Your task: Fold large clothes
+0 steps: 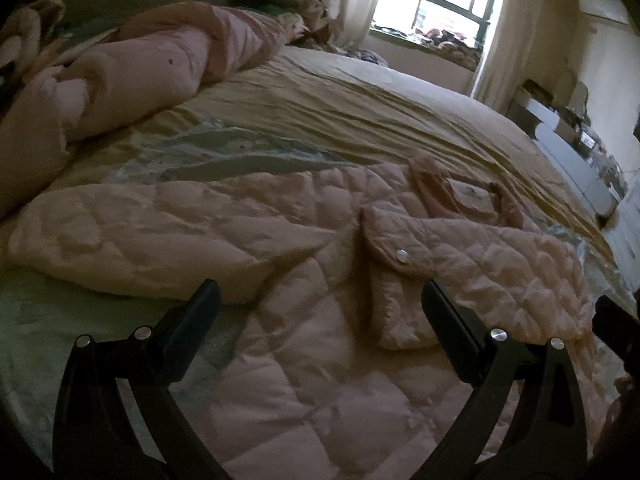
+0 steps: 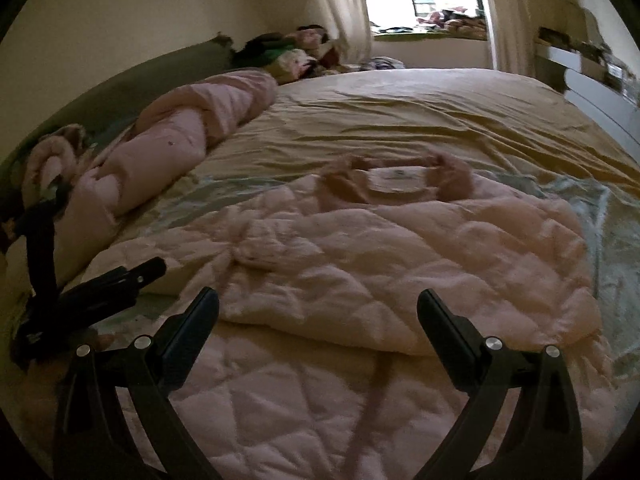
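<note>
A pink quilted jacket [image 1: 304,240] lies spread on the bed, collar [image 1: 468,196] towards the far side. One sleeve [image 1: 120,240] stretches out to the left. The other sleeve, with a snap cuff [image 1: 400,256], is folded across the front. My left gripper [image 1: 320,300] is open and empty just above the jacket's lower part. My right gripper [image 2: 318,304] is open and empty above the jacket [image 2: 380,264], close to the folded sleeve's edge. The left gripper also shows at the left of the right wrist view [image 2: 100,288].
A rolled pink duvet [image 1: 140,80] lies along the bed's left side. The tan sheet [image 1: 360,100] covers the far part of the bed. A pile of clothes [image 2: 296,52] sits by the window. White drawers [image 1: 576,160] stand at the right.
</note>
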`<action>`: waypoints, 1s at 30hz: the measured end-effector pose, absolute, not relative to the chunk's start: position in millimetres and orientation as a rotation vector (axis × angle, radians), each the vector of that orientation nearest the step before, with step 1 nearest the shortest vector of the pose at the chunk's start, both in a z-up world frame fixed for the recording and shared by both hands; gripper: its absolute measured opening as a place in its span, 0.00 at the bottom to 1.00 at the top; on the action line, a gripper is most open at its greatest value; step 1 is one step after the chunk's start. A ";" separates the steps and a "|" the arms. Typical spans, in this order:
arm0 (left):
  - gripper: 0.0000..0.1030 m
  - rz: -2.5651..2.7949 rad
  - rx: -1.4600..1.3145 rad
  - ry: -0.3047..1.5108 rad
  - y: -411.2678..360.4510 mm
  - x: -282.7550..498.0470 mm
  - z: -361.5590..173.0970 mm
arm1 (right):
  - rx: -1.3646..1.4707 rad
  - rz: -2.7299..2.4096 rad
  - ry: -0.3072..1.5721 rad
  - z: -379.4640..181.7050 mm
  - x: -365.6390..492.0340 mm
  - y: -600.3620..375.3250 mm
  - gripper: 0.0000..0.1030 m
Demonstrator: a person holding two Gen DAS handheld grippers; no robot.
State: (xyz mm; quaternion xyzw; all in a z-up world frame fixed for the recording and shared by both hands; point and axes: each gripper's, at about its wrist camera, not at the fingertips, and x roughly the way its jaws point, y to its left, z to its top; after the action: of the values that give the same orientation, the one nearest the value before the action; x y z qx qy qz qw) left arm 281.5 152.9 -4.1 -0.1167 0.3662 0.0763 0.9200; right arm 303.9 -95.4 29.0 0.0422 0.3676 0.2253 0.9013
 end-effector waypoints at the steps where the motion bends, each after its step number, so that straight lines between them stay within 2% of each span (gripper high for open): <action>1: 0.91 0.166 -0.245 0.748 156.8 280.4 -3.1 | 0.083 0.474 0.758 30.4 304.1 -91.0 0.96; 22: 0.91 0.396 -0.449 0.711 275.6 252.6 -8.5 | -0.056 0.645 0.731 47.1 304.3 29.6 0.96; 30: 0.91 0.478 -0.515 0.716 316.4 240.5 -17.8 | -0.081 0.718 0.782 37.5 307.7 75.0 0.96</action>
State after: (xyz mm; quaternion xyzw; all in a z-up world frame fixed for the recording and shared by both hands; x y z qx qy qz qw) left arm 240.5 316.4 -17.8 -0.2469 0.3432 0.2290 0.8768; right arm 307.7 75.0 37.5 -0.0385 0.3729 0.3422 0.8616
